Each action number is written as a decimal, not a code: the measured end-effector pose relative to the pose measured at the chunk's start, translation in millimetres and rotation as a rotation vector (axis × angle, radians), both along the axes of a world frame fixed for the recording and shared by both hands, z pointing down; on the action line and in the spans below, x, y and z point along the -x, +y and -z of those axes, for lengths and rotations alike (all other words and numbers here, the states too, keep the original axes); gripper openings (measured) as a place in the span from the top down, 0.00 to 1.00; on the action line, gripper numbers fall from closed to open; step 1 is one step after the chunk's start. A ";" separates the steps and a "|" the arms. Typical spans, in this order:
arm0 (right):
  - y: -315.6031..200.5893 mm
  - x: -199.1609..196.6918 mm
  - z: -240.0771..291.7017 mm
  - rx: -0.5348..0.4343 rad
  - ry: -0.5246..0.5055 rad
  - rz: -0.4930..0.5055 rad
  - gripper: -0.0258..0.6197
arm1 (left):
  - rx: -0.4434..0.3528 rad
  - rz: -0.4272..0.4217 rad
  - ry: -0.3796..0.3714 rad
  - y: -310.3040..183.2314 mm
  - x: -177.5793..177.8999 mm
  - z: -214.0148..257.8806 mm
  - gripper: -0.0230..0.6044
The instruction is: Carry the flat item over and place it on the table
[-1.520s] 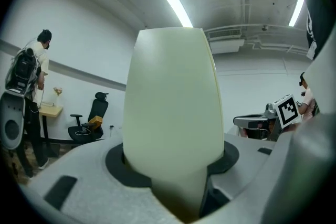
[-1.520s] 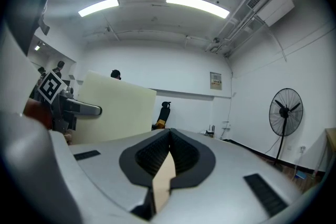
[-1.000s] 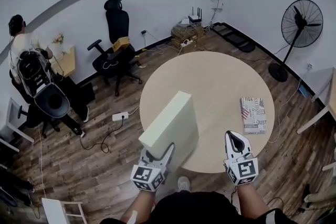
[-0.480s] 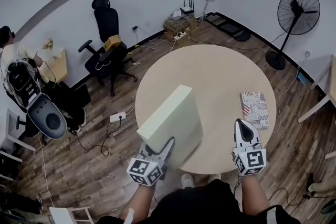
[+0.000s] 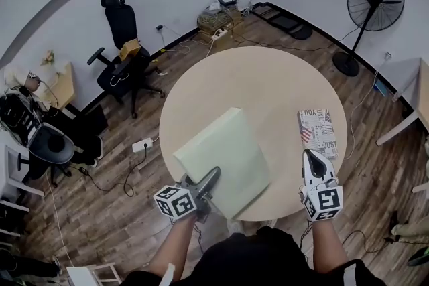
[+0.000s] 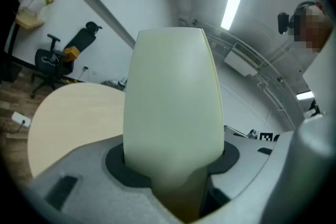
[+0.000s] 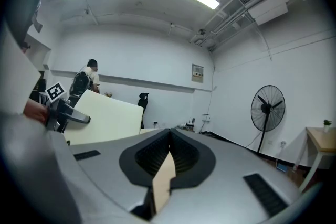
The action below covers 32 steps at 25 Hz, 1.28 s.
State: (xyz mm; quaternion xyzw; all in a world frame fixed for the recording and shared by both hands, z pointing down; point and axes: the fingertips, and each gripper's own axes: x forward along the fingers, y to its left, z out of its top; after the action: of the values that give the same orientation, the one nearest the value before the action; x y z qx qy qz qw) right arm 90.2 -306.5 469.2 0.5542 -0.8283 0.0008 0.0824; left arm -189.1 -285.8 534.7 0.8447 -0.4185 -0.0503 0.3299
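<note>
The flat item is a pale yellow-green foam slab. It hangs tilted over the near left part of the round beige table. My left gripper is shut on the slab's near edge, and the slab fills the space between its jaws. My right gripper hovers over the table's near right edge with its jaws shut and nothing in them. The right gripper view also shows the slab with the left gripper at its left edge.
A printed box lies on the table just beyond my right gripper. A black office chair and a power strip stand on the wood floor at the left. A fan stands at the far right. A person is at the far wall.
The slab has swung down from steeply tilted to lying lower over the table. Both grippers have come further in over the table's near edge, the right one closer to the box.
</note>
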 end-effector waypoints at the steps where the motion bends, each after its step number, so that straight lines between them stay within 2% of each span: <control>1: -1.0 -8.5 -3.2 0.013 0.001 -0.010 0.96 | 0.024 -0.020 0.028 -3.1 -4.4 -5.2 0.58; 5: -4.2 -35.6 -14.9 0.038 0.033 -0.041 0.96 | 0.109 -0.089 0.143 -16.7 -26.8 -28.4 0.58; 11: -9.3 -41.4 -26.3 0.060 0.064 -0.025 0.96 | 0.277 -0.253 0.264 -30.0 -72.4 -63.5 0.58; 13: -11.3 -45.2 -27.0 0.063 0.059 -0.019 0.96 | 0.313 -0.298 0.273 -34.5 -89.4 -72.9 0.58; 19: -18.9 -55.8 -33.9 0.075 0.051 -0.004 0.96 | 0.412 -0.399 0.219 -49.4 -126.1 -111.4 0.58; 25: -20.9 -56.7 -50.3 0.115 0.052 0.023 0.96 | 0.512 -0.460 0.288 -56.4 -148.1 -129.6 0.57; 32: -20.2 -47.9 -63.4 0.145 0.056 0.053 0.96 | 0.600 -0.482 0.317 -62.7 -159.0 -159.2 0.57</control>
State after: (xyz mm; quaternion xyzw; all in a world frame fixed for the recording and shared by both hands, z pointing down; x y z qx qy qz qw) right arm 138.1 -326.7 532.5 0.5247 -0.8377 0.0430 0.1452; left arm -30.1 -348.5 693.9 0.7665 -0.1488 0.0232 0.6243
